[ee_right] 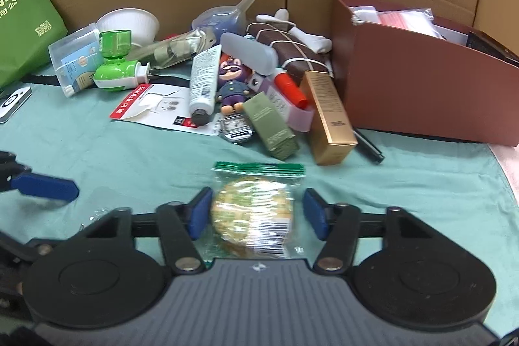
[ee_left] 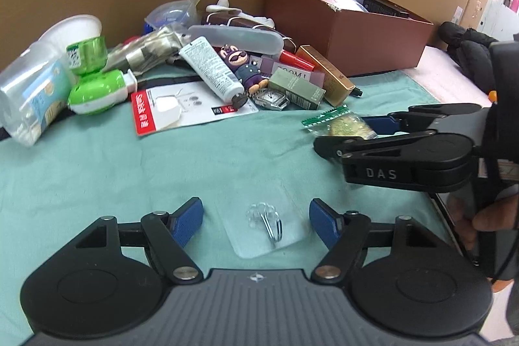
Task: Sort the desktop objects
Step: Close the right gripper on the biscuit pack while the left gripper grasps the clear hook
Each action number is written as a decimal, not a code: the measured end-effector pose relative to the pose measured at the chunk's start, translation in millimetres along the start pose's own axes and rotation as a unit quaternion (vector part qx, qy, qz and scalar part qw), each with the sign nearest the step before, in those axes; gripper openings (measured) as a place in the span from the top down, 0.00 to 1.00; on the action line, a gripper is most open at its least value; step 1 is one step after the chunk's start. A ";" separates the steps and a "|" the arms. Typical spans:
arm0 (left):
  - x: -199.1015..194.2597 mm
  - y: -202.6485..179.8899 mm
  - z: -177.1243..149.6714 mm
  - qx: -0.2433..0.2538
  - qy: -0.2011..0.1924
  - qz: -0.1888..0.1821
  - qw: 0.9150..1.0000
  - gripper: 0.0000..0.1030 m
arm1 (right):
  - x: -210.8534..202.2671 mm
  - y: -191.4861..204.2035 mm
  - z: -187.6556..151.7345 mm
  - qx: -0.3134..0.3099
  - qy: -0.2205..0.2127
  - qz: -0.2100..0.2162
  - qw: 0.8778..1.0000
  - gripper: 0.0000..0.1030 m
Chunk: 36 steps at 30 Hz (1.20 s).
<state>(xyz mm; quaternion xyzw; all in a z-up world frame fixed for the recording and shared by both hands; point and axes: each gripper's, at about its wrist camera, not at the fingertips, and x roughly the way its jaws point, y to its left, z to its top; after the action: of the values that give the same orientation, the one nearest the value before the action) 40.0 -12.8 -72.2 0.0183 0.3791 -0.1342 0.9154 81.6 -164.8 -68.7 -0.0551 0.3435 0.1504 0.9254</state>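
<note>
Between the blue pads of the left tool (ee_left: pixel 256 224), seen from the left wrist camera, lies a clear adhesive hook (ee_left: pixel 271 224): a transparent backing plate flat on the green cloth (ee_left: pixel 129 171) of the table, with a bent wire hook on top. It sits dead ahead of this tool, centred in the gap, and the wire runs roughly along the line in which the tool points, so the pads would meet the plate's two side edges. The pads are spread and touch nothing; cloth shows on either side of the plate. Flat and thin as it is, the plate will probably need the tips right down on the cloth. Off to the right in the same view, the right tool (ee_left: pixel 366 132) reaches in from the side toward a wrapped cracker (ee_left: pixel 348 124), well apart from the hook.

From the right wrist camera, the cracker (ee_right: pixel 253 213) lies between the pads of the right tool (ee_right: pixel 256 213), its green sealed edge pointing away toward the clutter and the brown box (ee_right: pixel 421 93). The packet's long axis runs along the tool's pointing line. One pad is at or just touching the wrapper; the other stands clear of it, so nothing is pinched yet. Each tool is nearest its own item.
</note>
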 end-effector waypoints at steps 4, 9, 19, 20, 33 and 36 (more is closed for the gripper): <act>0.0 -4.8 0.1 0.024 0.004 -0.002 1.000 0.58 | -1.3 -3.1 -0.8 -0.004 -0.001 -0.001 1.000 0.51; -5.9 -12.6 -5.5 0.046 0.000 -0.005 0.999 0.59 | -0.1 -1.5 -0.2 -0.006 -0.005 -0.001 1.000 0.50; -13.4 -11.6 -6.1 0.040 -0.010 -0.009 0.999 0.67 | -0.3 0.8 1.4 -0.005 -0.006 -0.004 1.000 0.53; -15.3 -10.5 -5.6 0.038 -0.012 -0.008 0.999 0.68 | -1.2 1.3 1.2 -0.004 -0.005 -0.005 1.000 0.53; -47.2 5.4 41.7 -0.006 -0.085 -0.020 0.996 0.68 | -37.3 1.3 5.5 -0.009 -0.043 -0.006 0.999 0.53; -47.8 1.4 66.4 -0.012 -0.105 -0.037 0.994 0.67 | -50.0 -4.9 12.9 -0.003 -0.061 -0.001 0.998 0.53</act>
<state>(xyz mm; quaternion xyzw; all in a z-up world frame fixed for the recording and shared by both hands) 53.8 -9.3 8.4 -0.0214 0.2833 -0.1648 0.9445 55.2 -178.8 -26.3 -0.0492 0.2862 0.1536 0.9445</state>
